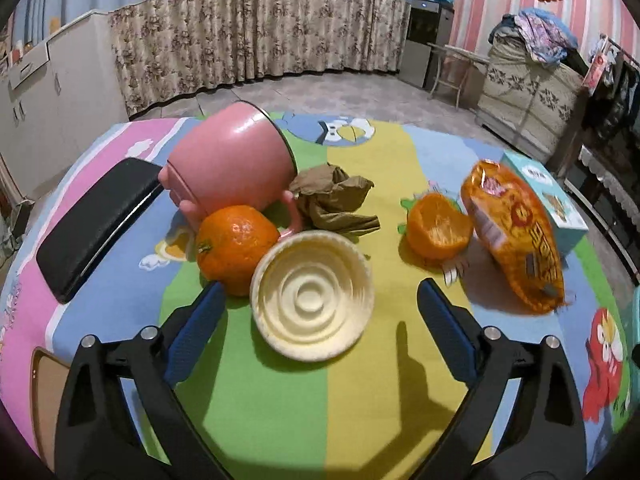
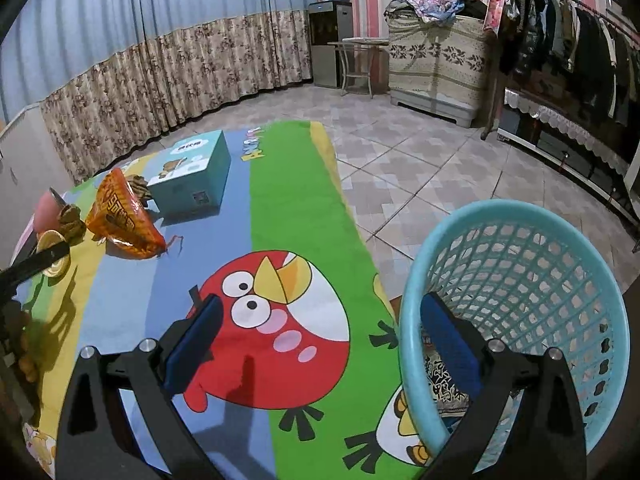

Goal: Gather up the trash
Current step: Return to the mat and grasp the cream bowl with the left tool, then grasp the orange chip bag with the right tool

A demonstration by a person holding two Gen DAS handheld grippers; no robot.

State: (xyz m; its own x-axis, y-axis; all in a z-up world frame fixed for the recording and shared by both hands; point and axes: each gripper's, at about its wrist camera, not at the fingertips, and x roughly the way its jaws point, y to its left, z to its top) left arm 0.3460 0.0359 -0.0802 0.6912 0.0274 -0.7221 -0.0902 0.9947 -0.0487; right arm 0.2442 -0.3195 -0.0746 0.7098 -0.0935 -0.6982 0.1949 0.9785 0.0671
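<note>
Left wrist view: left claw (image 1: 318,300) spread around a cream bowl (image 1: 313,295); right claw (image 2: 320,314) spread, empty, straddling basket (image 2: 516,216) rim.

Around the cream paper bowl (image 1: 313,295) the near side is bare striped tablecloth (image 1: 360,392), open for an approach, and a clear lane runs to its right as far as the peeled orange half (image 1: 438,226) and the orange snack bag (image 1: 516,236). To the bowl's left a whole orange (image 1: 234,246) touches its rim, and behind it the tipped pink mug (image 1: 232,168) and crumpled brown paper (image 1: 334,196) crowd the far side. Further left lies a black case (image 1: 100,228).
</note>
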